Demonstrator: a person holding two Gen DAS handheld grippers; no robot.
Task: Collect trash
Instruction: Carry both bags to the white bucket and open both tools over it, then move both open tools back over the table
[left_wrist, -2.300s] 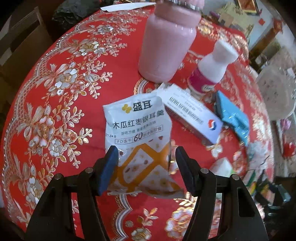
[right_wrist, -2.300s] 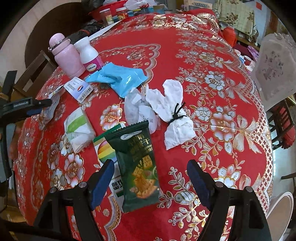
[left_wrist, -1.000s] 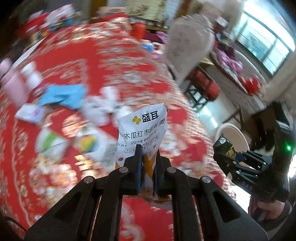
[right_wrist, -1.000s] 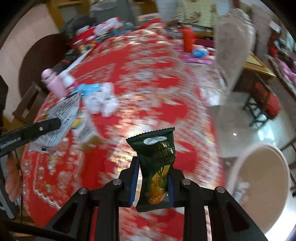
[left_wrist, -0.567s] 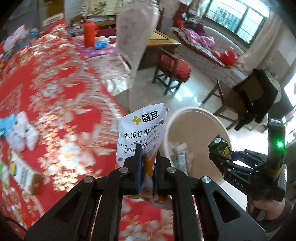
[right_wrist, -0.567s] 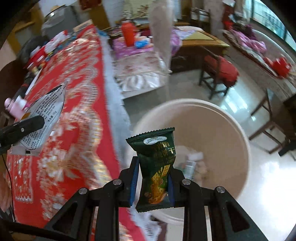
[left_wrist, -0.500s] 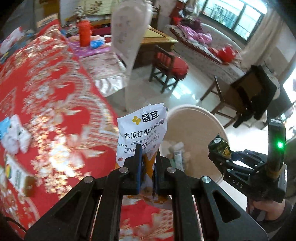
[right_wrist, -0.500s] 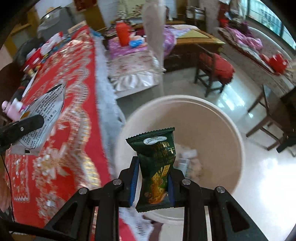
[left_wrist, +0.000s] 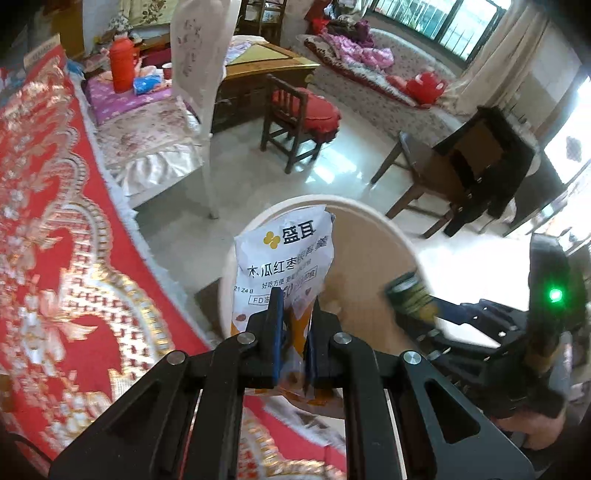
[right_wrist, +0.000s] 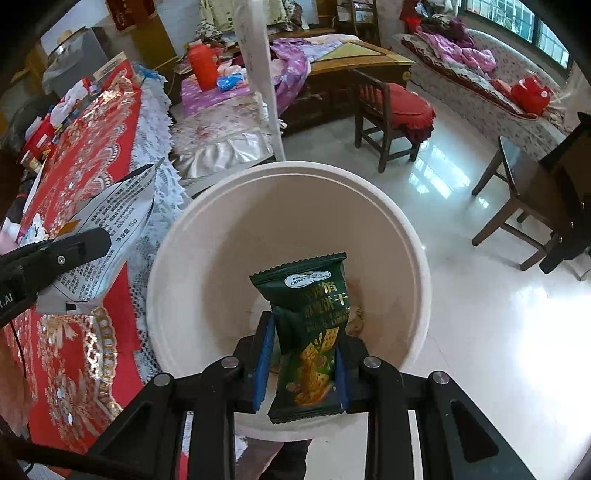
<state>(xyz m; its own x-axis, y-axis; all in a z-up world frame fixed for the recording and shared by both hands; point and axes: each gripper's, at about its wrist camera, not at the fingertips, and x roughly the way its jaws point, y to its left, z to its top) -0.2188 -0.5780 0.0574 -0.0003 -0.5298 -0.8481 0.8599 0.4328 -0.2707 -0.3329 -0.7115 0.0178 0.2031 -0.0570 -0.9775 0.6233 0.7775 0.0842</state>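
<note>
My right gripper (right_wrist: 301, 363) pinches the green biscuit packet (right_wrist: 310, 325) upright over the cream bin (right_wrist: 177, 251) — pads tight on its lower half, trash visible at the bin's bottom. My left gripper (left_wrist: 293, 345) is clamped on the white snack pouch (left_wrist: 284, 251), held at the bin's (left_wrist: 373, 218) near rim, beside the red tablecloth (left_wrist: 48, 229) edge.
</note>
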